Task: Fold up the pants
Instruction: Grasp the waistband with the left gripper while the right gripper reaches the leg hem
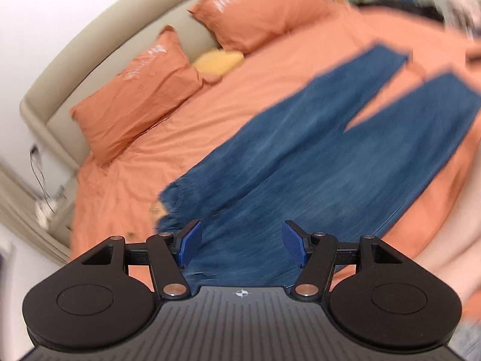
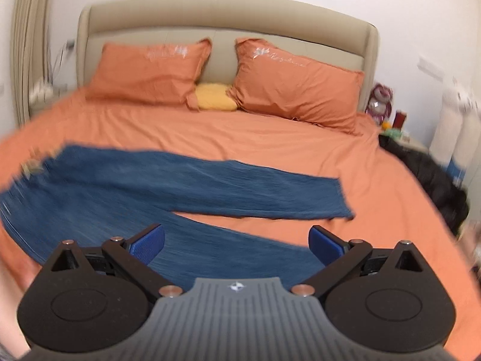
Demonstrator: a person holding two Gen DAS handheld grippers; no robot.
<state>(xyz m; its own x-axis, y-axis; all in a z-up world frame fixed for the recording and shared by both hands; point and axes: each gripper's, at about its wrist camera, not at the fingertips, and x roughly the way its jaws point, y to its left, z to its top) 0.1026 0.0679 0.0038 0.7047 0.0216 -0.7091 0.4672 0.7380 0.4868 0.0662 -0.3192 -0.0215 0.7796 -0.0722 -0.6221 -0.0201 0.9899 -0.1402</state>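
Blue jeans [image 1: 300,150] lie spread flat on an orange bed [image 1: 240,90], legs apart in a V. In the left wrist view my left gripper [image 1: 242,242] is open and empty above the waist end, with the legs running away to the upper right. In the right wrist view the jeans [image 2: 150,180] lie across the bed, waist at the left. My right gripper [image 2: 237,243] is open and empty above the near leg, and the far leg's hem [image 2: 339,201] ends to the right. Both views are blurred by motion.
Two orange pillows [image 2: 150,72] [image 2: 297,90] and a yellow cushion [image 2: 215,96] lean on the beige headboard [image 2: 228,21]. A dark garment [image 2: 433,177] lies at the bed's right edge. A nightstand with small items [image 2: 396,120] stands at the right, another [image 1: 48,210] by the bed's other side.
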